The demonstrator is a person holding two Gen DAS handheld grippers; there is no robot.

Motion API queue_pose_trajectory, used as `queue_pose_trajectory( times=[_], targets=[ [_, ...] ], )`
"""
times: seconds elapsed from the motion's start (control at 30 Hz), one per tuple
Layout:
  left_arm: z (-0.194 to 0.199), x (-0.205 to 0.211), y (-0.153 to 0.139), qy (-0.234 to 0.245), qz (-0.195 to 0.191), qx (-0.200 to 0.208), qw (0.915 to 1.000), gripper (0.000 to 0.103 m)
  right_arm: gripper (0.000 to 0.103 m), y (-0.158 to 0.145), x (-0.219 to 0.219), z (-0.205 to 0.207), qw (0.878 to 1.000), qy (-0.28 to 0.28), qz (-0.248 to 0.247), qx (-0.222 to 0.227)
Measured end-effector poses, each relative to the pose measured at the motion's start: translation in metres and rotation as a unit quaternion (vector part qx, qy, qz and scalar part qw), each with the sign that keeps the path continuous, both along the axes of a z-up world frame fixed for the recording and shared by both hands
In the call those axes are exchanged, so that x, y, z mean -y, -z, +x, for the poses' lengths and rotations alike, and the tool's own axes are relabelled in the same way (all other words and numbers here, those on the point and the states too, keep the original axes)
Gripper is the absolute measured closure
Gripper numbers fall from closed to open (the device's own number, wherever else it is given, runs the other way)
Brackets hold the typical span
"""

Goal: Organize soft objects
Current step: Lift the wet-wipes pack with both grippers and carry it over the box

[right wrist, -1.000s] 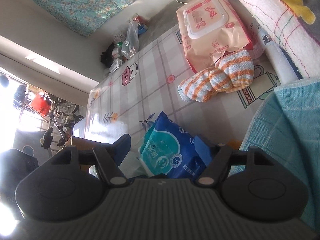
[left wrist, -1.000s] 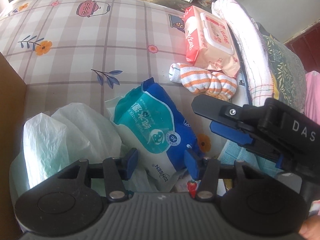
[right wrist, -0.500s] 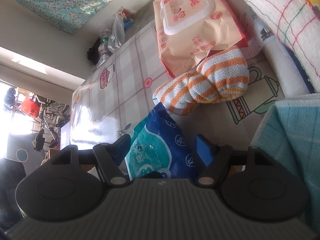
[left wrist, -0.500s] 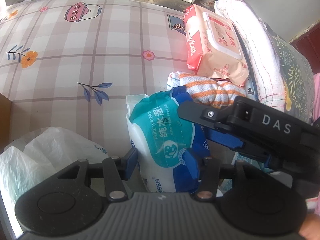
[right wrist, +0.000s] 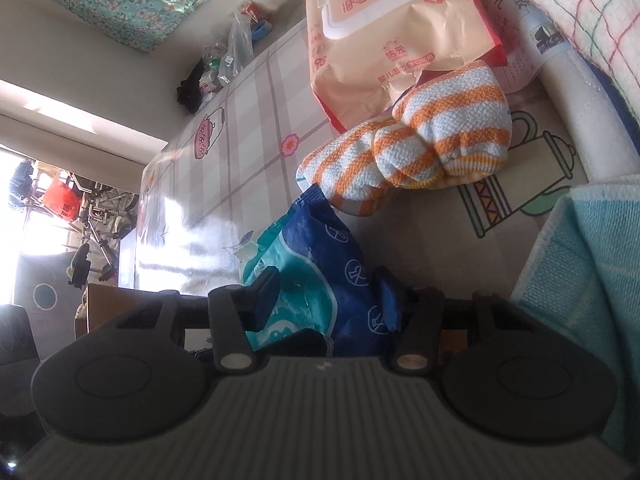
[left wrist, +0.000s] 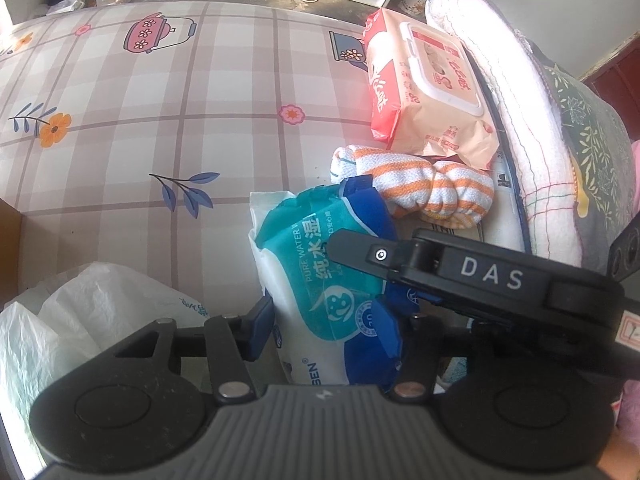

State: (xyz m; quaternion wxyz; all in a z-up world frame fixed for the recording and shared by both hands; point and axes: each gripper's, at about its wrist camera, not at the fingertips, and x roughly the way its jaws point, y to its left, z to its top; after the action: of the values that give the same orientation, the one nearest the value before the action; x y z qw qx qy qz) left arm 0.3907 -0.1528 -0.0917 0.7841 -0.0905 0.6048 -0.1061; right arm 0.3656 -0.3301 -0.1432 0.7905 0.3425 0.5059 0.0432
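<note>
A blue and teal wet-wipes pack (left wrist: 328,284) stands between the fingers of both grippers; it also shows in the right wrist view (right wrist: 316,280). My left gripper (left wrist: 336,316) closes on its lower end. My right gripper (right wrist: 326,300) grips the same pack from the side, and its body (left wrist: 480,276) crosses the left wrist view. An orange-striped rolled cloth (left wrist: 424,192) (right wrist: 408,160) lies just beyond the pack. A pink wipes pack (left wrist: 428,80) (right wrist: 396,36) lies behind the cloth.
A white plastic bag (left wrist: 80,320) sits in a cardboard box (left wrist: 8,232) at the left. Folded blankets (left wrist: 532,120) are stacked at the right, and a teal towel (right wrist: 592,280) lies near the right gripper. The checked tablecloth (left wrist: 180,100) stretches to the far side.
The blue pack has moved out of the box area, rightward toward the striped cloth, and stands more upright. Both grippers have closed in on it; the right gripper now overlaps it.
</note>
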Motion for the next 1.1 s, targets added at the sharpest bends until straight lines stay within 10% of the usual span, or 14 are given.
queue_pose_trajectory(
  times=[0.4, 1.1],
  targets=[
    [-0.014, -0.003, -0.040, 0.007, -0.014, 0.039, 0.9991, 0.052, 0.060, -0.040, -0.006, -0.021, 0.999, 0.018, -0.008, 0.049],
    [-0.113, -0.092, -0.168, -0.022, -0.062, 0.143, 0.9874, 0.052, 0.060, -0.201, -0.097, -0.111, 0.983, -0.015, -0.040, 0.177]
  ],
)
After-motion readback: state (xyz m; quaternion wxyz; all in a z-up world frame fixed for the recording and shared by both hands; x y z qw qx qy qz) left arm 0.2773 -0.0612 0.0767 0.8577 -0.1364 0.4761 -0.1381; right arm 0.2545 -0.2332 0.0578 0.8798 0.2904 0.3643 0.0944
